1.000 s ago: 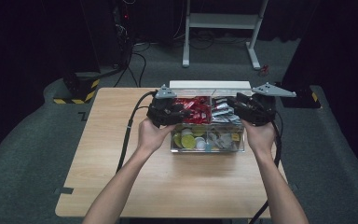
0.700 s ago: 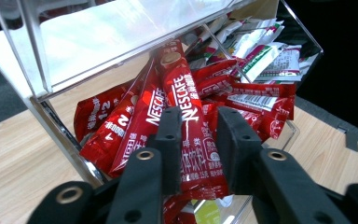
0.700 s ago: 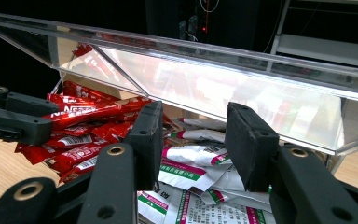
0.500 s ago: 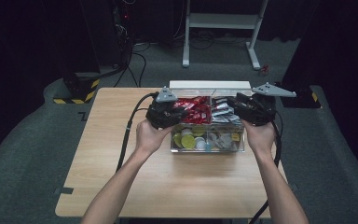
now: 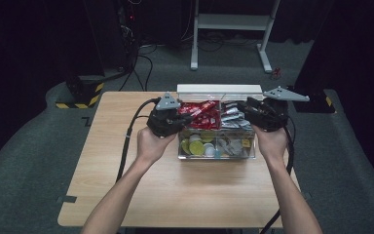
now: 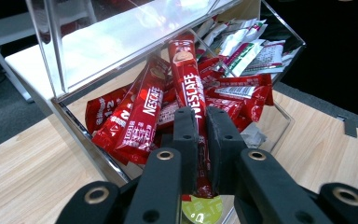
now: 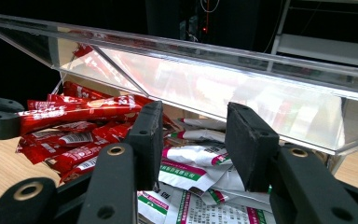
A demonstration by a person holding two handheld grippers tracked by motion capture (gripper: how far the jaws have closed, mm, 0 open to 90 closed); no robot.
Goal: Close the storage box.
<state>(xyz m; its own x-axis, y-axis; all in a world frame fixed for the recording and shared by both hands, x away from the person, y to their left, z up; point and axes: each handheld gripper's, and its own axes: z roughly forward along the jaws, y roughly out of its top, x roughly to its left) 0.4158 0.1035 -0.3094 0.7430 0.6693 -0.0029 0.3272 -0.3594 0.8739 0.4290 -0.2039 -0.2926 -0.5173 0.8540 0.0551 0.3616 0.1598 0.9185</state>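
The left hand-held gripper (image 6: pixel 198 154), jaws just closed, pinched a red coffee stick (image 6: pixel 191 93) to lift it from the clear box (image 5: pixel 216 155), while the right hand-held gripper (image 7: pixel 193 140) hovered part-open and empty beside it.

both tools are chunky black plastic, left tool (image 5: pixel 182 118) and right tool (image 5: pixel 246 108), grey triangle plates on top, round rivets, black cables, bare forearms

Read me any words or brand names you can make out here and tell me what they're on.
"NESCAFE": red stick sachet pinched in the left gripper.
"NESCAFE": second red stick sachet in the clear plastic box.
White sachets by the right gripper: print too small.
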